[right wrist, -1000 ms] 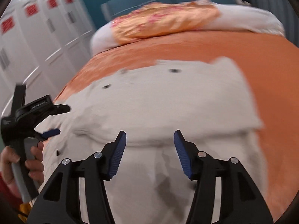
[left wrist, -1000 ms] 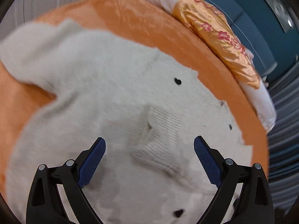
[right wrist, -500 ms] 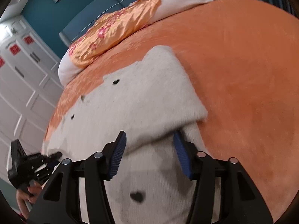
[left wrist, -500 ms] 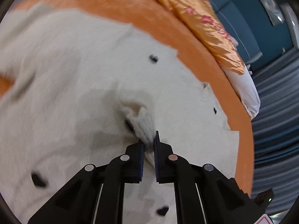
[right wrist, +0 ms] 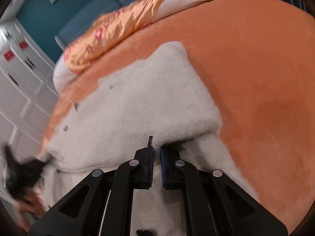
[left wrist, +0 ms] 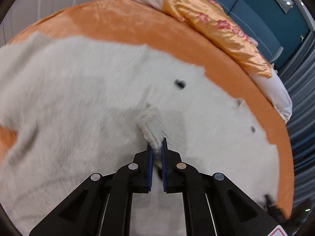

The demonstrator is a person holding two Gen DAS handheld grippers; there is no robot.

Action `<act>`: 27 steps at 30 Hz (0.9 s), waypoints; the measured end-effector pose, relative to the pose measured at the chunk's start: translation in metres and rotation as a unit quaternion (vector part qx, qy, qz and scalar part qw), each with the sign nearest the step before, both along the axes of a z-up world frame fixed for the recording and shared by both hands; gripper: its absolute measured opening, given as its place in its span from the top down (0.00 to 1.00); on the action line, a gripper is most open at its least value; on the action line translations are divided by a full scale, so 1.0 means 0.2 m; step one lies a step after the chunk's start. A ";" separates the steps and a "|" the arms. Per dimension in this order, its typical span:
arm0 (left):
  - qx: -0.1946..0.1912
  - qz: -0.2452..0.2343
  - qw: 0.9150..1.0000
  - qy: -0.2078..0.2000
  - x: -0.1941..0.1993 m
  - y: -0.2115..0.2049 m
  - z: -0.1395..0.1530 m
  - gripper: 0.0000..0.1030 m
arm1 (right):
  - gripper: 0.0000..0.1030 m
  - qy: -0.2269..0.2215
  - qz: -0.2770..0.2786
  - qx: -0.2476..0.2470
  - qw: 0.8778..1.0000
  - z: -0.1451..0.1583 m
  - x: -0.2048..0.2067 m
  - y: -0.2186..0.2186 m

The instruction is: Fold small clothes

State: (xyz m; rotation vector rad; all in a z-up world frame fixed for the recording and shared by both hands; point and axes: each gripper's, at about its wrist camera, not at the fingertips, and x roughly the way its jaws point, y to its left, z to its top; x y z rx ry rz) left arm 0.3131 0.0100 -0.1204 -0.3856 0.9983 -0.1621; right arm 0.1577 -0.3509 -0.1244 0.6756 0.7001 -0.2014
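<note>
A white fuzzy knit sweater (left wrist: 82, 90) with small black marks lies spread over an orange bed cover (left wrist: 122, 23). My left gripper (left wrist: 157, 147) is shut on a ribbed knit edge (left wrist: 152, 125) of the sweater, which bunches up between the blue pads. In the right wrist view the same sweater (right wrist: 149, 98) shows a folded-over sleeve, and my right gripper (right wrist: 156, 147) is shut on the fold's lower edge. The left gripper (right wrist: 21, 173), blurred, and the hand that holds it appear at the lower left of that view.
An orange floral satin pillow (left wrist: 216, 25) and a white pillow (left wrist: 275, 90) lie at the head of the bed. A teal headboard (left wrist: 256, 5) stands behind them. White cabinet doors (right wrist: 17, 90) line the left side. Bare orange cover (right wrist: 265, 98) stretches to the right of the sweater.
Both grippers went from open to shut on the sweater: the left on the ribbed edge, the right on the sleeve fold. Both dropped closer to the fabric, and the views rolled.
</note>
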 end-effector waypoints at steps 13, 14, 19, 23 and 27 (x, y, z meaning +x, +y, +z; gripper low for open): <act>0.010 0.003 1.000 -0.011 -0.02 0.00 -0.04 0.88 | 0.94 -0.007 -0.025 -0.109 0.994 0.18 -0.15 0.00; 0.012 0.005 1.000 -0.012 -0.02 -0.01 -0.04 0.87 | 0.94 0.016 -0.022 -0.122 0.992 0.15 -0.10 -0.02; -0.020 0.021 1.000 -0.011 -0.05 0.08 0.02 0.85 | 0.95 0.052 -0.008 -0.167 0.985 0.12 -0.05 0.01; -0.033 0.066 0.997 -0.034 -0.19 0.35 0.15 0.70 | 0.93 0.018 0.026 -0.194 0.980 0.25 -0.23 0.16; -0.022 0.152 0.987 -0.041 -0.29 0.79 0.22 0.50 | 0.93 0.006 0.096 -0.203 0.974 0.27 -0.44 0.43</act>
